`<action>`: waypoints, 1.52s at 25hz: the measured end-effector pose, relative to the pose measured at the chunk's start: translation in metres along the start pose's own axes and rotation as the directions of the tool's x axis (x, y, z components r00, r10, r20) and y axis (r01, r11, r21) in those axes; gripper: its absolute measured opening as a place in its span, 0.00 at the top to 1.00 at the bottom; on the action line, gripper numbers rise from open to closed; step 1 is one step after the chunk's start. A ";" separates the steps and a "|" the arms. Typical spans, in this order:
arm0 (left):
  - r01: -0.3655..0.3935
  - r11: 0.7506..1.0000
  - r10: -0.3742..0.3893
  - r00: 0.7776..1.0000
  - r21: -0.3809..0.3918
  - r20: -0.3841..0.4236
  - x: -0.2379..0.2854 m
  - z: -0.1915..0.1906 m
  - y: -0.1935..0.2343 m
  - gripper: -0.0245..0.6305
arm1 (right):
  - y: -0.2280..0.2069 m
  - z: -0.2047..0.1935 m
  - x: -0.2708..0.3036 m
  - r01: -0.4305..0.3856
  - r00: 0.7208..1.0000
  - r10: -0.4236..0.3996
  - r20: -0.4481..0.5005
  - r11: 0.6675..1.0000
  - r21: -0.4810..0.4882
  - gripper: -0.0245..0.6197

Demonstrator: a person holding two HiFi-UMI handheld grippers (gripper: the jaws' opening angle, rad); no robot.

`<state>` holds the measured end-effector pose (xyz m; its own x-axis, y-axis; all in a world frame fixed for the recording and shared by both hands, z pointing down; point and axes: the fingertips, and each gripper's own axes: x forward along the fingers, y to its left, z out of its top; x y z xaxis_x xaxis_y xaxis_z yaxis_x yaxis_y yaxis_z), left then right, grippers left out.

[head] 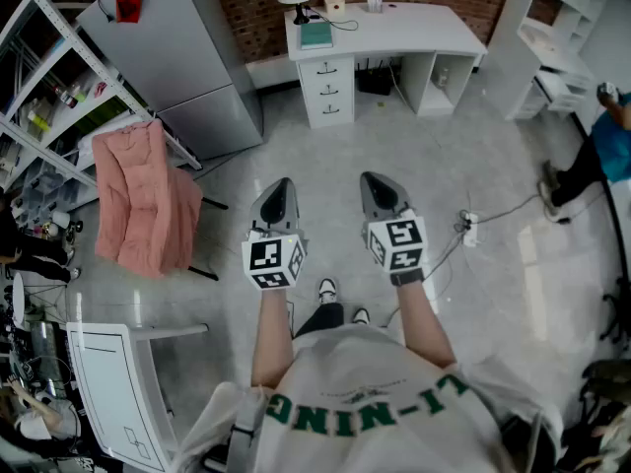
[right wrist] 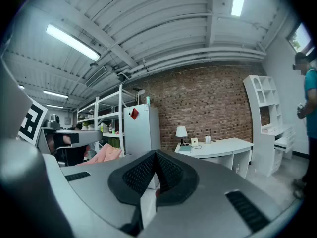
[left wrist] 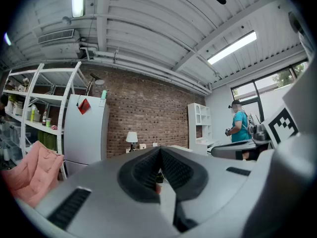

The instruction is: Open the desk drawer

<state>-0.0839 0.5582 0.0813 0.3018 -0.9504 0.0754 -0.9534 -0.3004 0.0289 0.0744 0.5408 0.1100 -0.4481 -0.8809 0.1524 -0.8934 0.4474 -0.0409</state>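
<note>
Nearest, the left hand-held gripper (head: 279, 187) and the right hand-held gripper (head: 378, 181) are riding closed and empty over the floor (head: 325, 151). The drawer stack (head: 326, 89) is sitting well apart, under the bench's (head: 414, 30) left end. Approaching squarely and opening the jaws before the handle is looking advisable.

Your white shirt (head: 394, 372) carries the only word that can be read: the brand LI-NING in green capitals, upside down in the head view. The cubes on your left gripper (head: 280, 185) and right gripper (head: 375, 178) show black-and-white coded squares. Other print in the room is too small to read.
</note>
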 end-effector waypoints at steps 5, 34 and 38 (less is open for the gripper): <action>0.007 1.000 -0.007 1.000 0.001 0.006 0.039 -0.003 0.039 0.96 | 0.006 -0.006 0.056 -0.009 1.000 0.009 -0.021 1.000 0.007 0.96; 0.096 0.993 -0.099 0.994 -0.064 -0.047 0.312 -0.044 0.142 0.96 | -0.095 -0.015 0.328 0.002 1.000 0.000 -0.024 0.996 0.090 0.96; 0.079 0.995 -0.083 0.995 -0.057 -0.062 0.389 -0.040 0.136 0.96 | -0.147 -0.006 0.383 -0.036 0.999 0.039 -0.028 0.995 0.095 0.96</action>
<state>-0.0961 0.1508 0.1540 0.3792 -0.9156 0.1341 -0.9247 -0.3696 0.0914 0.0339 0.1386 0.1799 -0.4817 -0.8581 0.1778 -0.8755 0.4626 -0.1396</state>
